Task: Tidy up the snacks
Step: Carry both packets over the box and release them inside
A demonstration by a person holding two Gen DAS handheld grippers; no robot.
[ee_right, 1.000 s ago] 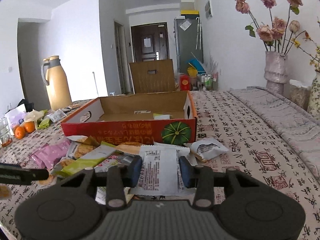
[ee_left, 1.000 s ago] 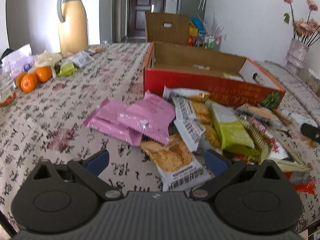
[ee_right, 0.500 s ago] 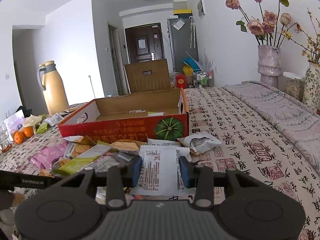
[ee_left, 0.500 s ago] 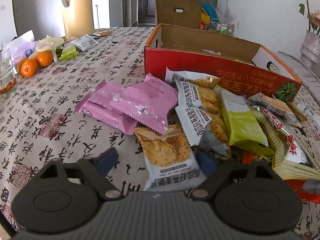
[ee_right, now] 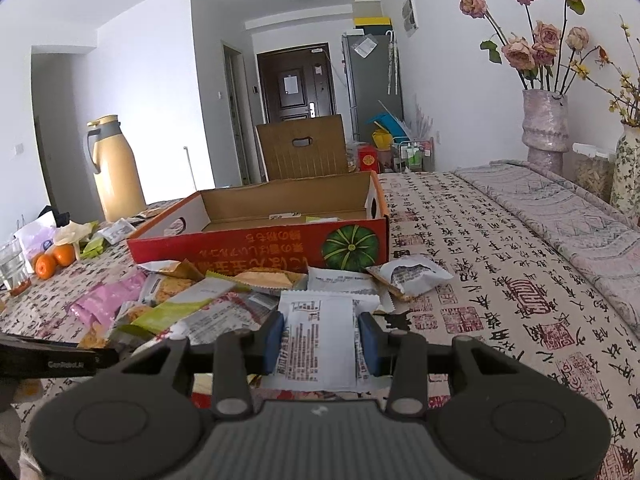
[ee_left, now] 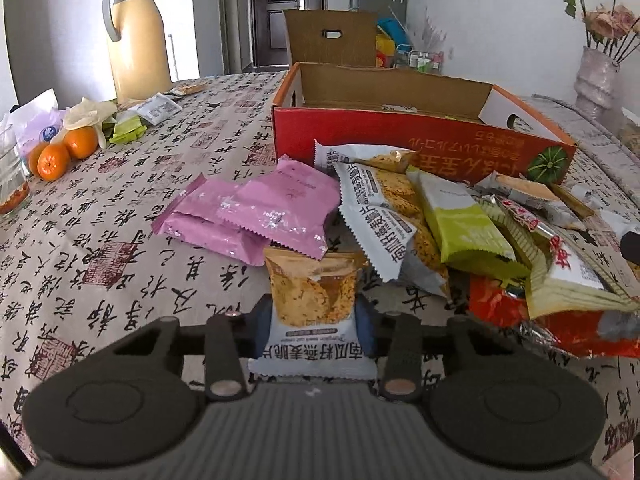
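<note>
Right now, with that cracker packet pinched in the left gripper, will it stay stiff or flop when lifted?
The cracker packet will probably sag a little: it's thin crinkled film, held by the left gripper near one end. It looks light, so slipping seems unlikely. The crackers pictured suggest brittle contents, so a hard squeeze could crack them.

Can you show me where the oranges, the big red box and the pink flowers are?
oranges (ee_left: 64,152), left wrist view, on the front fruit's peel.
red box (ee_right: 256,246), right wrist view, on its front wall.
pink flowers (ee_right: 520,50), right wrist view, on one bloom.
</note>
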